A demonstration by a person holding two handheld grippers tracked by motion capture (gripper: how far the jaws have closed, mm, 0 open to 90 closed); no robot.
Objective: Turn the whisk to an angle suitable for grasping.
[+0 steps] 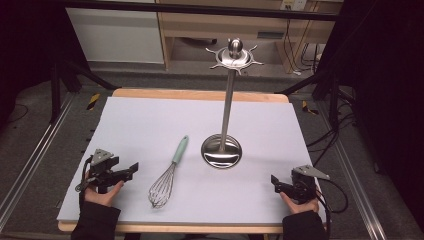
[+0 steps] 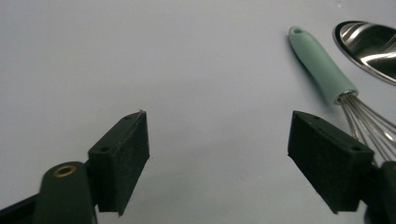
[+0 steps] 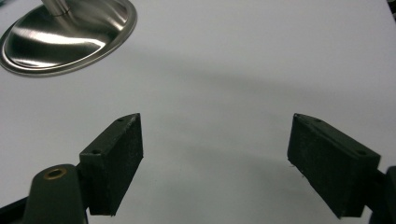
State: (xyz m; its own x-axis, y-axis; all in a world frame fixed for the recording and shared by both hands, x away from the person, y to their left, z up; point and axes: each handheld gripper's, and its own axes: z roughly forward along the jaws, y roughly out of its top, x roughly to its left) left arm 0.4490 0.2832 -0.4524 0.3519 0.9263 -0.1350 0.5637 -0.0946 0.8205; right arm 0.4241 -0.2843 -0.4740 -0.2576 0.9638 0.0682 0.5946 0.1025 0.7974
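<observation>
Starting point, by the look of it: left gripper [image 1: 131, 169] wide open, empty, near the whisk [image 1: 167, 175], which lies flat on the table [image 1: 150, 120] beside the hook stand [image 1: 226, 105]. Right gripper [image 1: 274, 182] also wide open, empty; likely hanging job all left.

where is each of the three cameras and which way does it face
High view: sits above the person's side, looks forward and down on the table; both hands with left tongs and right tongs enter from the bottom.
Left gripper view: rides the left tongs, looks along their open jaws at the whisk.
Right gripper view: rides the right tongs, looks along their open jaws toward the utensil stand.
Shared: both gripper views catch the stand's round base; the high view shows whisk and stand together.
</observation>
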